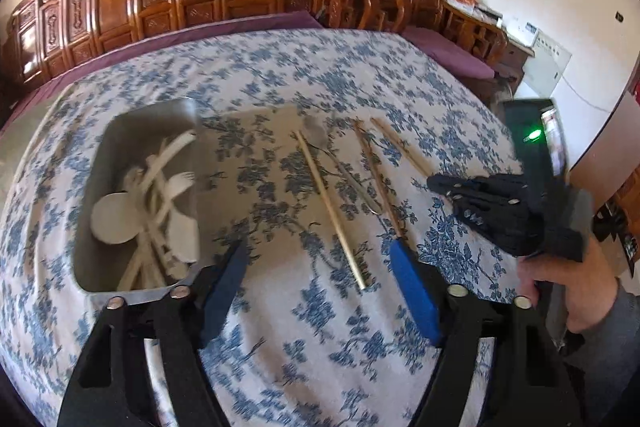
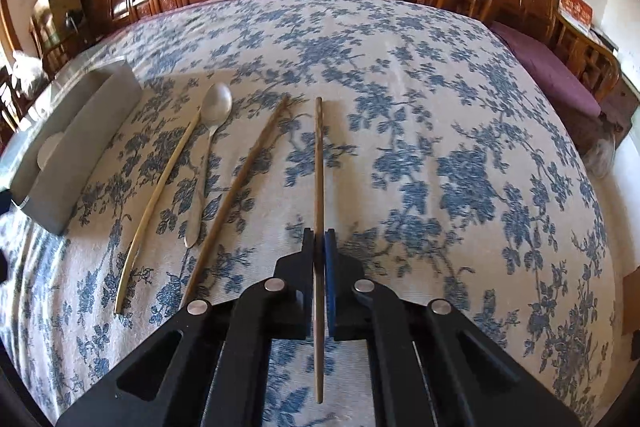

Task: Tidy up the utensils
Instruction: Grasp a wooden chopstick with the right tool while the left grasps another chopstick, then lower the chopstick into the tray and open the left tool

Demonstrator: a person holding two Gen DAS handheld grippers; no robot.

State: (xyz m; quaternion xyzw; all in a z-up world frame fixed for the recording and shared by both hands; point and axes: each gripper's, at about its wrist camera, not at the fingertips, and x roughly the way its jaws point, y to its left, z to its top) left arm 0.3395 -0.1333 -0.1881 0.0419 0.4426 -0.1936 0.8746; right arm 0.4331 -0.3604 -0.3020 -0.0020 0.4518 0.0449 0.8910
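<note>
Already the right gripper pinches the dark brown wooden chopstick between its pads, the stick's long axis running straight ahead along the fingers, far tip pointing away over the blue-flowered tablecloth. Leftward from it lie a second brown chopstick, a grey metal spoon and a pale bamboo chopstick, then the rectangular steel tray, so the carry likely goes left; the left gripper hangs spread and empty just beside that tray

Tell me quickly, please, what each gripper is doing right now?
Left gripper: open, holding nothing, above the tablecloth.
Right gripper: shut on a dark wooden chopstick.
</note>
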